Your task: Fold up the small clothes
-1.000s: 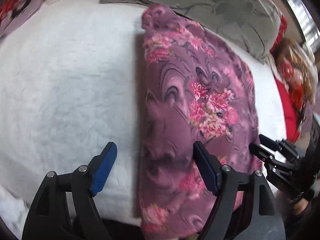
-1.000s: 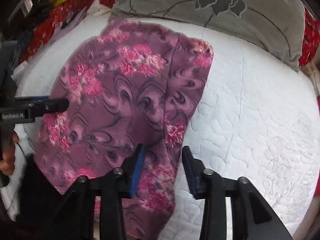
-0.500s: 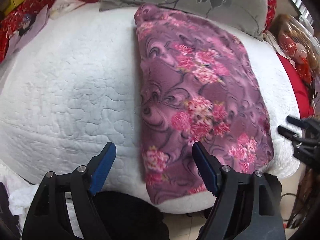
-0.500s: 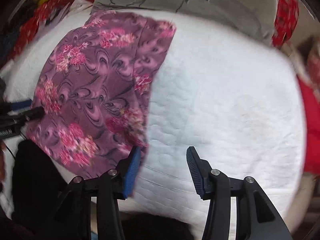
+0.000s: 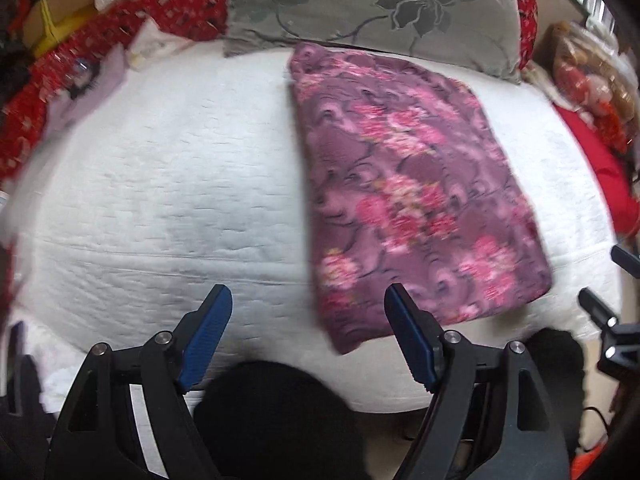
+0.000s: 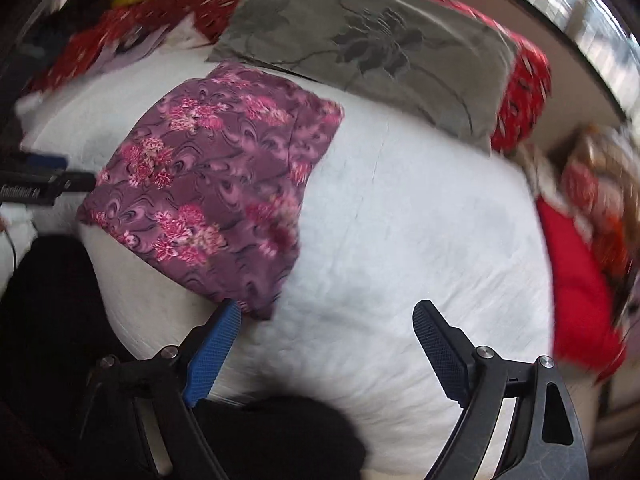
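Note:
A purple garment with pink flowers (image 5: 408,200) lies folded as a flat rectangle on the white quilted bed (image 5: 168,184). It also shows in the right wrist view (image 6: 216,196). My left gripper (image 5: 308,312) is open and empty, pulled back over the bed's near edge, just left of the garment's near corner. My right gripper (image 6: 324,320) is open and empty, just right of the garment's near corner. The left gripper's tip shows at the left of the right wrist view (image 6: 60,182), beside the garment.
A grey pillow with a flower pattern (image 5: 368,4) lies at the head of the bed, touching the garment's far edge. Red patterned bedding (image 5: 120,32) and clutter lie at the back left. A red cloth (image 6: 576,280) lies right of the bed.
Both grippers have drawn back from the garment toward the bed's near edge. The right gripper has opened wider. The garment lies flat and released.

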The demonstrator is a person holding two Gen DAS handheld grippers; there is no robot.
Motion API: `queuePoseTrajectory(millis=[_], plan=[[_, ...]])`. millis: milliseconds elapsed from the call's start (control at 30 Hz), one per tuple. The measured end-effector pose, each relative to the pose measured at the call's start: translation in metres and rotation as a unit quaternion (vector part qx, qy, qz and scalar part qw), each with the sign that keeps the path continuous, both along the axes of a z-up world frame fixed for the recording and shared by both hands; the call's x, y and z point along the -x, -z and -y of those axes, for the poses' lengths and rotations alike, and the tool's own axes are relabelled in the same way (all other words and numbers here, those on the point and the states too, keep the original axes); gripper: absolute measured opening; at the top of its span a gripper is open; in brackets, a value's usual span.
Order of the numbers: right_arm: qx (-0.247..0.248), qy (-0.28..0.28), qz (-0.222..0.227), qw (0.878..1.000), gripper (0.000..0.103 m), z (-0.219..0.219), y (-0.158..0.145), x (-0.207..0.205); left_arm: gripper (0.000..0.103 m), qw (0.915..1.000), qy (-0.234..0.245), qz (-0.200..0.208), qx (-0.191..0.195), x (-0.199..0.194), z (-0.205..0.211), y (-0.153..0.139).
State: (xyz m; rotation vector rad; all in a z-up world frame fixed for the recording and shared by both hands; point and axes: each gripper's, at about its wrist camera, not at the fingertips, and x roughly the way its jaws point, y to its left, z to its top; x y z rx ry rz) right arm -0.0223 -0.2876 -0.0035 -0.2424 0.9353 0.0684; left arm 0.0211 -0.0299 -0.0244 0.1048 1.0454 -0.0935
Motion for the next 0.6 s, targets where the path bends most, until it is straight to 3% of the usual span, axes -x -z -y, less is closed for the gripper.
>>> queuePoseTrajectory(millis=[200, 600], plan=[[-0.089, 0.062, -0.023, 0.994, 0.089, -0.002, 0.008, -0.011, 0.079, 0.9985, -0.026, 0.009, -0.048, 0.008, -0.006, 0.007], [-0.087, 0.068, 0.057, 0.992, 0.094, -0.006, -0.029, 0.001, 0.079, 0.9982, -0.004, 0.032, -0.051, 0.022, 0.011, 0.000]])
